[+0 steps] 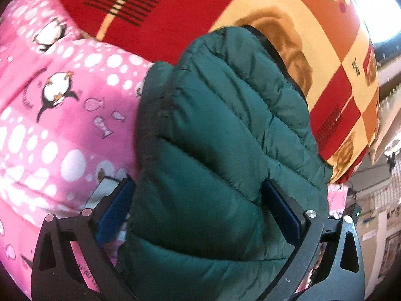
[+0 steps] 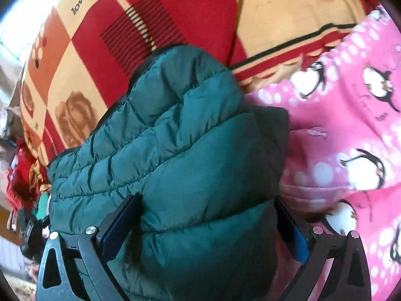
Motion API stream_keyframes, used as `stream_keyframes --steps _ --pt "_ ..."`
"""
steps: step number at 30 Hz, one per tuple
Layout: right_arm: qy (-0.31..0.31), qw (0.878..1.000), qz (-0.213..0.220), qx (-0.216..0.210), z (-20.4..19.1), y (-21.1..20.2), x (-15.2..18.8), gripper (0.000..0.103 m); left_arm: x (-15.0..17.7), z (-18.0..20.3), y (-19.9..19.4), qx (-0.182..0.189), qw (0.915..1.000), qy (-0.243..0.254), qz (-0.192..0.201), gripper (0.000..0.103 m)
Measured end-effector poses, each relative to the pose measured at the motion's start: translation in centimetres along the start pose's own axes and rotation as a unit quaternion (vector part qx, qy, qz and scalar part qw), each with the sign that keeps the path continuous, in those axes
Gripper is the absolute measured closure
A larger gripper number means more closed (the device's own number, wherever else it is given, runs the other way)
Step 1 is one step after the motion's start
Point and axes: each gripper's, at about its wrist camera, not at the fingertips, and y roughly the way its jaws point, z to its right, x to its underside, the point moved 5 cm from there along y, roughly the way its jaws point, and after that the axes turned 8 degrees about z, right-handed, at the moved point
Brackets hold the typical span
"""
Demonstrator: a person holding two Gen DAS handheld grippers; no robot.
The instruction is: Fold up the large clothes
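Observation:
A dark green quilted puffer jacket (image 1: 225, 125) is bunched into a thick folded bundle above the bed. My left gripper (image 1: 198, 198) is shut on a fat fold of it, the blue pads pressed into both sides. In the right wrist view the same jacket (image 2: 180, 135) fills the middle, and my right gripper (image 2: 208, 215) is shut on another thick fold, pads squeezing the padding. A black trim edge of the jacket shows at its far side. The fingertips are partly buried in the fabric.
A pink penguin-print blanket (image 1: 57, 105) lies under and beside the jacket; it also shows in the right wrist view (image 2: 351, 130). A red, orange and cream patterned bedsheet (image 1: 250, 12) covers the bed beyond. Room clutter shows past the bed edge (image 2: 22, 180).

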Motion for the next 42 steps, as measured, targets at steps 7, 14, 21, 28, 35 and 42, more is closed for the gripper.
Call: stream_keyframes --steps 7,14,21,28,35,42 --pt "-0.041 0.999 -0.021 -0.029 -1.2 1.8 0.0 0.000 -0.2 0.4 1.5 0.007 0.9998 -0.007 -0.019 0.000" --pt "-0.089 0.995 0.033 -0.026 -3.1 -0.6 1.0 0.044 0.3 3.3 -0.5 -0.007 0.9980 0.062 0.010 0.044" --pt "-0.075 0.995 0.063 -0.033 -4.3 -5.0 0.4 0.067 0.8 6.2 -5.6 0.019 0.9951 0.091 0.033 0.064" --pt "-0.075 0.993 0.066 -0.060 -7.0 -11.0 2.0 0.070 3.1 7.2 -12.3 0.059 0.9944 0.085 0.022 0.065" --pt "-0.052 0.995 0.031 -0.081 -6.1 -16.7 6.4 0.070 7.6 5.4 -15.6 0.050 0.9955 0.072 -0.035 0.063" --pt "-0.017 0.999 -0.023 0.016 -0.9 -11.6 11.2 0.025 11.1 0.0 -12.0 -0.017 0.9974 0.025 -0.065 0.022"
